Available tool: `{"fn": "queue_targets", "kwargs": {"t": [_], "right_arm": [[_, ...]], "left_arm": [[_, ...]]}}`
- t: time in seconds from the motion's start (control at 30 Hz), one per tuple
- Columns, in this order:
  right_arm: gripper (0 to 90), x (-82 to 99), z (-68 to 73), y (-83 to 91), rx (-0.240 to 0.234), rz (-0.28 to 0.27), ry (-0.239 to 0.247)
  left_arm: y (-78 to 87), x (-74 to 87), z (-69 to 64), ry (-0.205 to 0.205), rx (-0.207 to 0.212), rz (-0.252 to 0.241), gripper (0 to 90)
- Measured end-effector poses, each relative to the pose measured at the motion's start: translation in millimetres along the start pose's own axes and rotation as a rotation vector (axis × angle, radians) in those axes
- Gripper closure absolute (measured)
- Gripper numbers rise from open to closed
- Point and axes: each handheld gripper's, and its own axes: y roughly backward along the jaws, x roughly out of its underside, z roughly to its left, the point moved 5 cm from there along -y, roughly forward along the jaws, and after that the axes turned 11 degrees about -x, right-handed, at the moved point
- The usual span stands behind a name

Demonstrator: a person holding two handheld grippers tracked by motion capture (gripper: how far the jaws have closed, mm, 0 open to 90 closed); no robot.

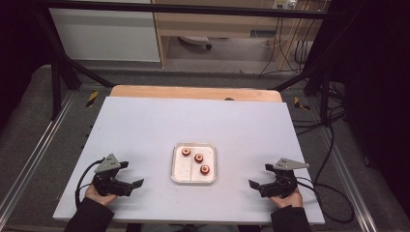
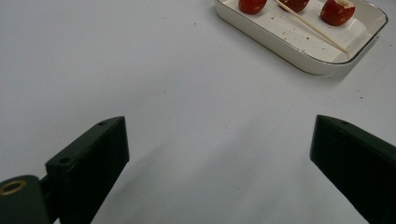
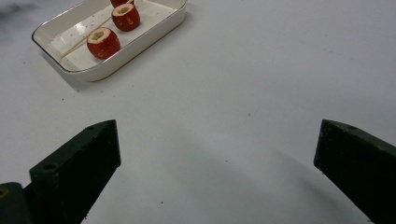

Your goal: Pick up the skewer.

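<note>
Nothing is held yet: the left gripper [image 1: 126, 177] and right gripper [image 1: 261, 178] rest on the bench [image 1: 145, 125] with jaws wide open and empty, so a reach toward the tray [image 1: 179, 166] between them (three red fruits [image 1: 198, 157] and a skewer [image 2: 310, 27] inside) is judged next.

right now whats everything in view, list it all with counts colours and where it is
white rectangular ceramic tray: 1, white with a thin dark rim, middle of the table between the two grippers
red cored round fruits: 3, red with pale hollowed centres, in a diagonal row in the tray
thin wooden skewer: 1, pale wood, lying flat in the tray beside the fruits
pale grey table top: 1, grey-white, under everything, wooden edge at the far side
left gripper: 1, black, near left of the tray, jaws open, holding nothing
right gripper: 1, black, near right of the tray, jaws open, holding nothing
</note>
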Motion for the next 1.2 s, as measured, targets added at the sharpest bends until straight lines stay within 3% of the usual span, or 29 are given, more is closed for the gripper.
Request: {"fn": "queue_targets", "kwargs": {"t": [0.73, 1.2], "right_arm": [[1.1, -0.7, 1.2, -0.4, -0.007, -0.007, -0.002], [1.1, -0.3, 1.1, -0.7, -0.001, 0.0, -0.002]], "left_arm": [[-5.4, -6.8, -12.2, -0.016, 0.012, 0.009, 5.3], [-8.7, -21.3, -31.6, -0.025, 0.031, 0.001, 10.9]]}}
